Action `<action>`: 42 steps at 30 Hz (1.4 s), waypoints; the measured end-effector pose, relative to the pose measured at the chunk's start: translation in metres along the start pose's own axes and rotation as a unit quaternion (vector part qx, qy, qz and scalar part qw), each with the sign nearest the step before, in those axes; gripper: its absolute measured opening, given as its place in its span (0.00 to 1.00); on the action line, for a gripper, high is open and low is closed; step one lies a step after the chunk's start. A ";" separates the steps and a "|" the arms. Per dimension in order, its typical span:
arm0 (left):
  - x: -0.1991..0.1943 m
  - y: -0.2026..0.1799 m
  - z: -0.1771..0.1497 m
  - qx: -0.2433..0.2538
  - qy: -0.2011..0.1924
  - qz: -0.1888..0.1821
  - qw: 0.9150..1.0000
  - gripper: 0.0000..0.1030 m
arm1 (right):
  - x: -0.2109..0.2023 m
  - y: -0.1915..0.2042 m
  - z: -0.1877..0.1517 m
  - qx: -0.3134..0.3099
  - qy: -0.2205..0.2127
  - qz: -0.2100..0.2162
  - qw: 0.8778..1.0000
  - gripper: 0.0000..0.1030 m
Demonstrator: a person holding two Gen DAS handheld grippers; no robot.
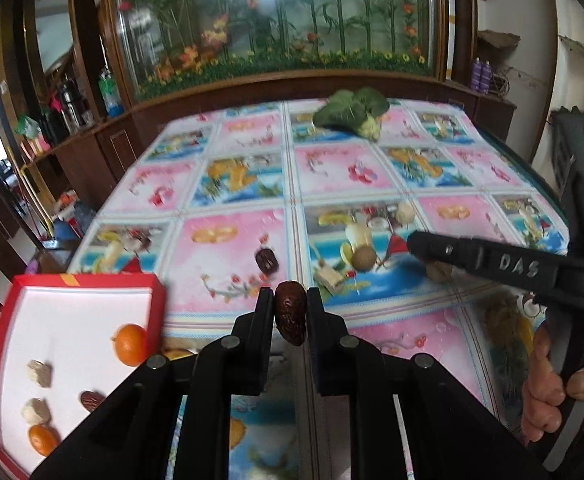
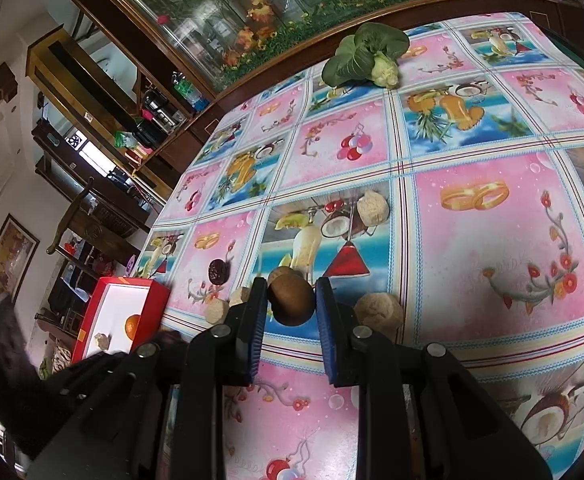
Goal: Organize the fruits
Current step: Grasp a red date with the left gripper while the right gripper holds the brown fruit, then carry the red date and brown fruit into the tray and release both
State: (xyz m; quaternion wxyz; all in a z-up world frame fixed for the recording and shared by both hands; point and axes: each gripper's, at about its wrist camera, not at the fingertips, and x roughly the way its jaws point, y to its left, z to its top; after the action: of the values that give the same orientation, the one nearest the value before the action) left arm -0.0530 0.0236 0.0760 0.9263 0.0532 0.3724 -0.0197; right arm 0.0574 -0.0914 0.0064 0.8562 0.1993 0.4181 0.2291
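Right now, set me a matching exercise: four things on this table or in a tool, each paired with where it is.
Things:
1. long red date
2. round brown fruit
3. orange
4. leafy green vegetable

Places:
A. far end of the table
B. inside the red box
C. between the left tool fingers
D. between the right tool fingers

Pairs: 1-C, 2-D, 3-B, 4-A

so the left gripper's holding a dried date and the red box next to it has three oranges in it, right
Not quite: the left gripper does hold a dried date, but the left wrist view shows two oranges in the red box, not three.
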 end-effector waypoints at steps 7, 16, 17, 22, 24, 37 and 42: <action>-0.027 0.014 0.006 -0.002 -0.039 0.020 0.999 0.14 | 0.000 0.005 -0.002 -0.016 -0.009 -0.001 1.000 0.26; -0.043 0.045 -0.003 -0.024 -0.060 0.030 0.997 0.14 | 0.002 0.019 -0.011 -0.033 -0.016 -0.001 0.999 0.26; -0.044 0.048 -0.004 -0.026 -0.061 0.031 0.997 0.14 | 0.003 0.023 -0.013 -0.035 -0.015 0.001 0.999 0.26; -0.047 0.069 -0.012 -0.044 -0.062 0.035 0.997 0.14 | 0.006 0.048 -0.026 -0.046 -0.012 0.025 0.999 0.26; -0.048 0.079 -0.016 -0.052 -0.063 0.039 0.996 0.14 | 0.008 0.060 -0.031 -0.055 -0.013 0.034 0.998 0.26; -0.058 0.178 -0.063 -0.124 -0.042 0.113 0.985 0.14 | 0.043 0.139 -0.065 -0.096 0.026 0.095 0.990 0.26; -0.062 0.210 -0.078 -0.146 -0.036 0.152 0.977 0.14 | 0.057 0.176 -0.081 -0.130 0.048 0.116 0.984 0.26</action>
State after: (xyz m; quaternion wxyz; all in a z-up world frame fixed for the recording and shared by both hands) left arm -0.1355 0.2406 0.0809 0.9290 -0.0276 0.3252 0.1743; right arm -0.0166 0.0964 0.0179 0.8215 0.1221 0.3993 0.3883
